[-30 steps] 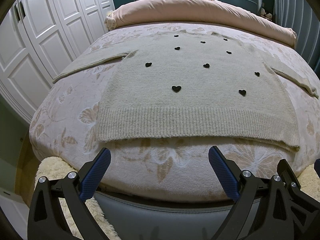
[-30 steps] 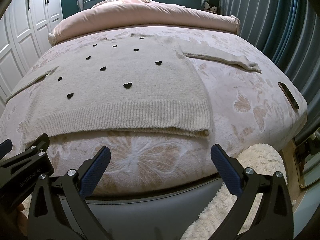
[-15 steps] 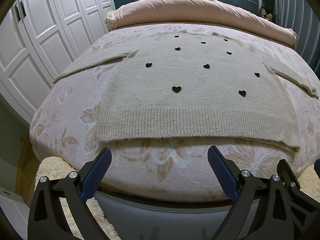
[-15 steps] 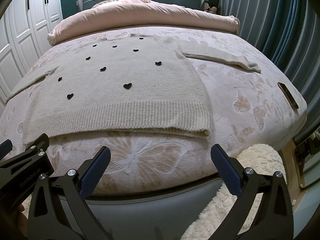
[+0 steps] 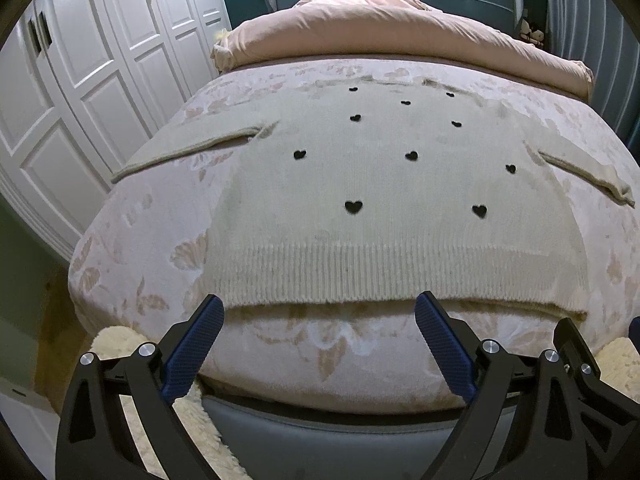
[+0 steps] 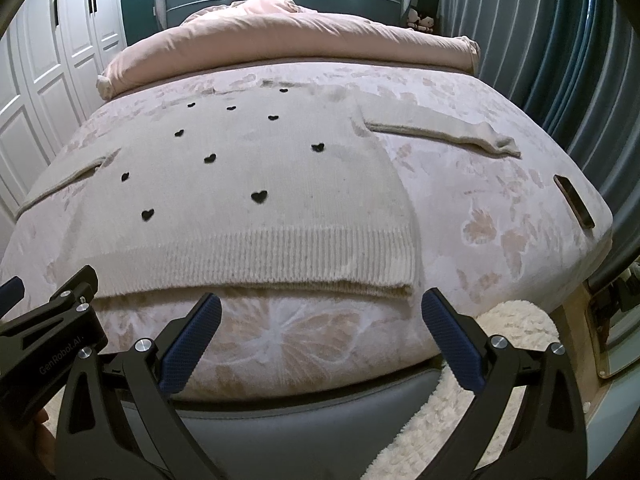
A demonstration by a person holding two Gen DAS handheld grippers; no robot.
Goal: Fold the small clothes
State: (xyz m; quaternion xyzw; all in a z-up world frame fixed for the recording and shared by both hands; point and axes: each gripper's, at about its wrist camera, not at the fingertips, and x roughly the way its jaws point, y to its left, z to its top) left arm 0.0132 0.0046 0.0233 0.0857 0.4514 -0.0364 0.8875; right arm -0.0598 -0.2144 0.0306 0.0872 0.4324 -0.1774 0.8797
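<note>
A cream knitted sweater (image 5: 392,224) with small black hearts lies spread flat on the bed, hem toward me, both sleeves stretched out to the sides. It also shows in the right wrist view (image 6: 256,216). My left gripper (image 5: 320,312) is open and empty, just short of the left part of the hem. My right gripper (image 6: 320,312) is open and empty, just short of the hem's right corner. Neither touches the sweater.
The bed (image 5: 136,240) has a floral pink cover and a rolled pink duvet (image 5: 400,28) at the headboard. A dark phone (image 6: 574,200) lies near the bed's right edge. White wardrobe doors (image 5: 80,80) stand left; a fluffy rug (image 6: 500,340) lies on the floor.
Both grippers have moved slightly forward and closer to the sweater's hem. Both stayed open. The sweater has not moved.
</note>
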